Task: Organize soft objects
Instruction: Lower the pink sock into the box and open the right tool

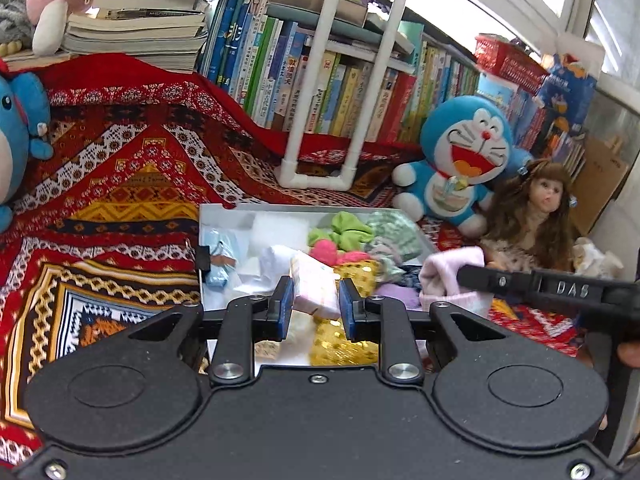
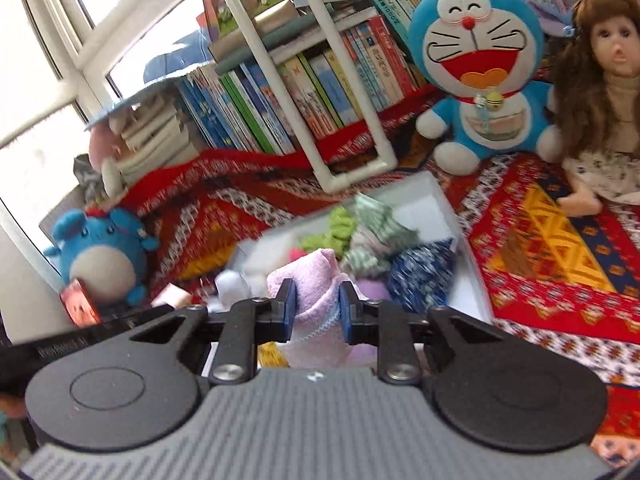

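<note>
The pink towel (image 2: 316, 300) is pinched by the shut jaws of the right gripper (image 2: 317, 312) above the white box (image 2: 436, 200); a pale packet (image 1: 316, 284) is pinched by the left gripper (image 1: 314, 310) — either could slip. Socks (image 2: 368, 232) and soft rolls are piled inside, near the blanket's (image 2: 560, 248) middle.

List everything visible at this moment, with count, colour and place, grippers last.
white box: one, centre of the patterned cloth, full of rolled soft items
pink towel: one, in the right gripper
pale pink packet: one, in the left gripper
cat plush: one, blue, right of box
doll: one, brown hair, beside cat plush
round plush: one, blue, left edge
books: many, row behind
white pipe frame: one, before books
left gripper: shut on packet
right gripper: shut on towel
</note>
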A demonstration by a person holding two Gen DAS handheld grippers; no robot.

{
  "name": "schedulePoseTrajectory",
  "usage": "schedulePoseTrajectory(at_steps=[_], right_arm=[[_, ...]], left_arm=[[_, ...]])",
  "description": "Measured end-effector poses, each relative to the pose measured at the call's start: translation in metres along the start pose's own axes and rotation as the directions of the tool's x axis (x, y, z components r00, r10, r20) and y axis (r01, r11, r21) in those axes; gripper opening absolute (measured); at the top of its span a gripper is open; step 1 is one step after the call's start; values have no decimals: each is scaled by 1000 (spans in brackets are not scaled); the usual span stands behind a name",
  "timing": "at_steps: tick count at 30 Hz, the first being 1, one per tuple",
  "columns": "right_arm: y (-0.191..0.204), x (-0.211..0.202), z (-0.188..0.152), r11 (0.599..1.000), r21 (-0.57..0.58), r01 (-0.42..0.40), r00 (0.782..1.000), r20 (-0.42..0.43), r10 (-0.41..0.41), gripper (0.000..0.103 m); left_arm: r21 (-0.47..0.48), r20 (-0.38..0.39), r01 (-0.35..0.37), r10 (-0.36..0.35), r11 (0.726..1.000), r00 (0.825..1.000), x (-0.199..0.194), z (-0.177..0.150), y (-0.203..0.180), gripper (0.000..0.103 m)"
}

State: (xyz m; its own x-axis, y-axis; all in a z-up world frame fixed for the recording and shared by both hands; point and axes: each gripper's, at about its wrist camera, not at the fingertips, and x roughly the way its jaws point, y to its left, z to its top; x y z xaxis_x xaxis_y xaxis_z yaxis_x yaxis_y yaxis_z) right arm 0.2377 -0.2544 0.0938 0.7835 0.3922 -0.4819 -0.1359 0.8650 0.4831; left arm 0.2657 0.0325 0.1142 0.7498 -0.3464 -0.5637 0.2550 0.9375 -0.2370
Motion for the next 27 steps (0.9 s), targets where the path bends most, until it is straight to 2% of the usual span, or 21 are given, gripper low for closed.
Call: schedulePoseTrajectory(at_steps=[5,11,21,25,27], right_arm=[[10,31,1,999,-19,41,999,14,-40,27],[2,58,-9,997,0,75,997,-35,-75,27],[-6,69,-15,996,-15,83,995,-56,-84,27],[-7,70,-16,997,-11,79,995,-56,-79,32],[-6,68,-15,997,-19,76,996,-53,-77,41]], left_arm=[[-9,-39,-27,26,1000,999,28,-5,3,23],[13,-76,-49,50,999,996,49,-18,5,23],[-7,-121,-80,79,997,989,71,-30,15,23],[10,-123,-87,88,996,989,71,-31,13,24],[13,-115,-91,92,996,989,69,-30,13,23]])
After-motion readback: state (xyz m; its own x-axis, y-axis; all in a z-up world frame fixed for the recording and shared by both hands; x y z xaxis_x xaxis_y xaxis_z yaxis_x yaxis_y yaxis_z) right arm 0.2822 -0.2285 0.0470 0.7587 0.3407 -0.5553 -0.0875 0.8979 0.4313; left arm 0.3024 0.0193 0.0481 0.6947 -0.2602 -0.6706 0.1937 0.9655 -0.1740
